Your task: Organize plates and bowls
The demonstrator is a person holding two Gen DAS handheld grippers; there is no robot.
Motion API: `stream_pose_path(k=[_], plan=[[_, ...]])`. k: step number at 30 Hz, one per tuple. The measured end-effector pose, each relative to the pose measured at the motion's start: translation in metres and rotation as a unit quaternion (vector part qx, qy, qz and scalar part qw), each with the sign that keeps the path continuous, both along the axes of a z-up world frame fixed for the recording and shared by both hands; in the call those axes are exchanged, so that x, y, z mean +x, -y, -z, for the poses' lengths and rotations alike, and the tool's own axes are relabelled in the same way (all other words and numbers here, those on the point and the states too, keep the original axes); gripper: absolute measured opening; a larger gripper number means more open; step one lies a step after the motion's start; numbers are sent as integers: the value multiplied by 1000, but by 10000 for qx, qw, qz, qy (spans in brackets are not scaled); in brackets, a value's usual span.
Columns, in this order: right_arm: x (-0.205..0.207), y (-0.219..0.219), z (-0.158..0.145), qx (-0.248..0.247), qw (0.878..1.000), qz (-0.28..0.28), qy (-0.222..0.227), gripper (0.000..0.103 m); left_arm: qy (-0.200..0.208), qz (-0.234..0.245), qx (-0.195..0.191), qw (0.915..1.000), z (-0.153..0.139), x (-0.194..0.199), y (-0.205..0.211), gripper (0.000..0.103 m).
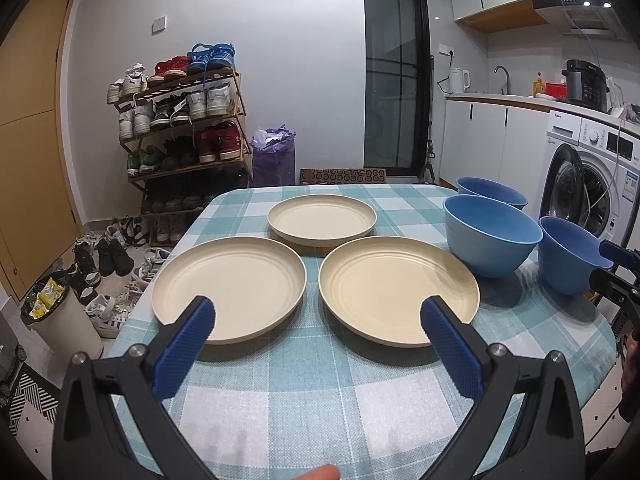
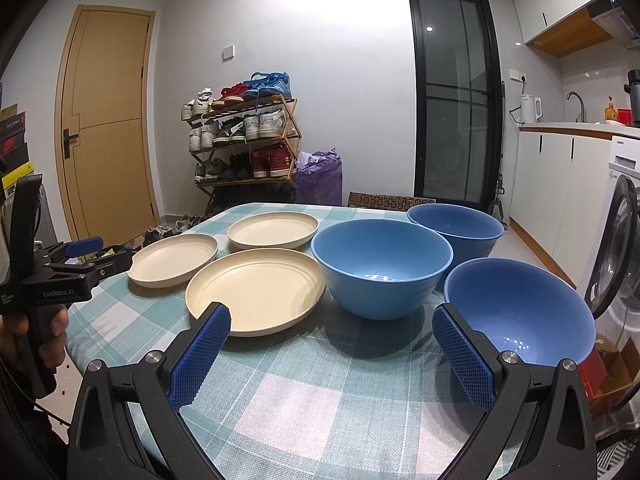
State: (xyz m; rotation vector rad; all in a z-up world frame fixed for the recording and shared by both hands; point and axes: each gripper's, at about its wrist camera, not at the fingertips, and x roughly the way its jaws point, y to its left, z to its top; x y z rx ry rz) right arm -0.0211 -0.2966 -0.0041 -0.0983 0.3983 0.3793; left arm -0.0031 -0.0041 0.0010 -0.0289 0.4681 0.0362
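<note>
- Three cream plates (image 1: 228,284) lie in a triangle on the checked tablecloth (image 1: 320,400), rims nearly touching, all bare inside.
- Three blue bowls (image 2: 380,264) stand right of them, empty; the nearest sits at the table's right edge.
- Open cloth lies in front.
- Left gripper (image 1: 318,316) and right gripper (image 2: 332,320) hover with fingers spread wide, holding nothing.

A laden shoe rack (image 1: 182,132) stands against the grey wall (image 1: 260,40); left of it a wooden door (image 2: 110,120), right of it a dark glass door (image 1: 394,76).
</note>
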Motion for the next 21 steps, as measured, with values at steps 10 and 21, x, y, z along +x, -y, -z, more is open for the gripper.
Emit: stream_pose_path(k=[10, 21], plan=[[1, -1, 1, -15, 10000, 11, -23, 103, -39, 21, 8, 10000, 2, 2, 2, 103], [6, -1, -12, -134, 9999, -16, 8, 103, -128, 41, 7, 9999, 5, 5, 2, 103]])
